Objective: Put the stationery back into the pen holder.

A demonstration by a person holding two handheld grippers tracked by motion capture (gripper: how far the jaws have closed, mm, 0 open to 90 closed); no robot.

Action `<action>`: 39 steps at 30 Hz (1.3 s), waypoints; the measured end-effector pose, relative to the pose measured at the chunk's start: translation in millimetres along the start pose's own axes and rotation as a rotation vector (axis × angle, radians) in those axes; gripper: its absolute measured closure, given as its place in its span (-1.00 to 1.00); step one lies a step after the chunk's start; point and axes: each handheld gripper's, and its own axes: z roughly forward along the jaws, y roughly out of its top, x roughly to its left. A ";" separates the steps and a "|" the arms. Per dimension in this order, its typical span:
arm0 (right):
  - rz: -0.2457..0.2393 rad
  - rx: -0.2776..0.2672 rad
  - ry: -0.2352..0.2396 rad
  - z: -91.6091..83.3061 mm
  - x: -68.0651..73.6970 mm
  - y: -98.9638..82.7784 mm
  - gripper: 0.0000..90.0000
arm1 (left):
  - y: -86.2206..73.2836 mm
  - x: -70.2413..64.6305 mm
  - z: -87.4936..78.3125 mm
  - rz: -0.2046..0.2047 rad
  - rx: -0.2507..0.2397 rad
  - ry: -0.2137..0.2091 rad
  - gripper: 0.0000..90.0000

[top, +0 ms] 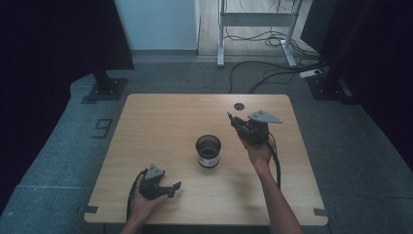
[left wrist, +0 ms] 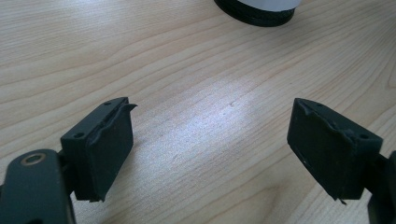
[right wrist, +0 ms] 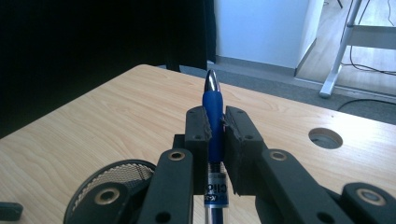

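The left gripper (top: 168,187) rests low on the worktop (top: 160,126), fingers (left wrist: 105,144) spread wide with only bare wood between them; the log would call it shut, the view says otherwise. Beyond its fingers stands the mesh cup (top: 208,151). Past the cup, the right gripper (top: 237,122) clamps a blue pen (right wrist: 213,109) between its fingers, tip pointing up beyond them. The step looks like carrying; next, I judge, swing the pen over the cup's mouth, tilt it down, then release.

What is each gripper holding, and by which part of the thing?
The right gripper is shut on a blue pen with a silver tip, clamped around its blue grip section just behind the tip. The left gripper stands open over the wooden table, holding nothing.
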 end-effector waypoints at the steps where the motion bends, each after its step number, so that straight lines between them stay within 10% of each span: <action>1: -0.001 -0.001 0.002 0.6 0.7 1.0 0.74 | 0.0 0.2 0.0 0.000 0.001 -0.001 -0.68; 39: -0.009 -0.098 0.083 23.7 45.3 23.9 0.74 | 0.2 0.3 -0.6 0.003 0.007 -0.003 -0.68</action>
